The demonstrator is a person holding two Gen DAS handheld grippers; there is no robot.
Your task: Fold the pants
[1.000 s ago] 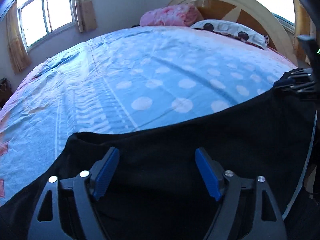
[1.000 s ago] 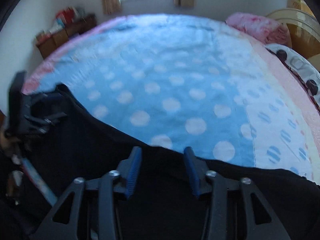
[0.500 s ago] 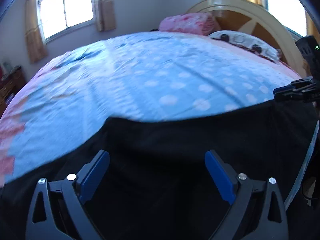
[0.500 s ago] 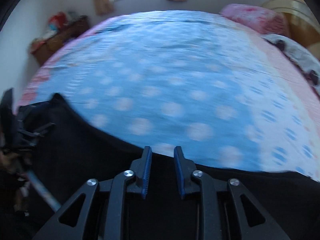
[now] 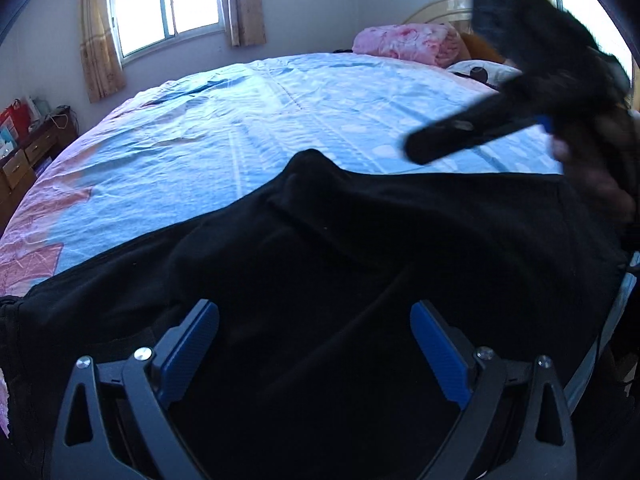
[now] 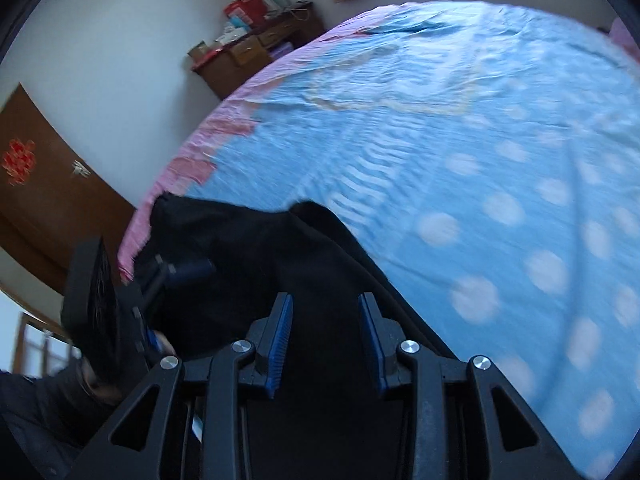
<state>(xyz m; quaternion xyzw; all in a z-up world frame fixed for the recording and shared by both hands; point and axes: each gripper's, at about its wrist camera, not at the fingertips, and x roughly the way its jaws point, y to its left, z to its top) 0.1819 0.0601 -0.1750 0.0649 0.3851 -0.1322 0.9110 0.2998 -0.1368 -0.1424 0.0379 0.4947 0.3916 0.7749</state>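
Black pants (image 5: pixel 360 240) lie along the near edge of a bed with a blue dotted sheet (image 5: pixel 280 120), one corner of the cloth humped up towards the bed's middle. My left gripper (image 5: pixel 314 312) hovers over them with its blue pads (image 5: pixel 188 352) wide apart, so it is open and holds nothing. My right gripper (image 6: pixel 326 300) stands partly open above the pants (image 6: pixel 248 248), no cloth pinched between its pads. In the left wrist view the right gripper (image 5: pixel 432 144) shows blurred at the upper right. In the right wrist view the left gripper (image 6: pixel 180 272) is at the left.
A pink blanket (image 5: pixel 408 42), a spotted pillow (image 5: pixel 476 72) and a wooden headboard (image 5: pixel 440 8) sit at the bed's far end. A window (image 5: pixel 168 4) is behind. A chest of drawers (image 6: pixel 256 48) and a brown door (image 6: pixel 40 184) stand beside the bed. A hand (image 5: pixel 592 188) holds the right gripper.
The right gripper swung fast to the left over the pants, its jaws narrowing and then widening. The left gripper's jaws spread wider and it shifted across. The pants' far edge humped up.
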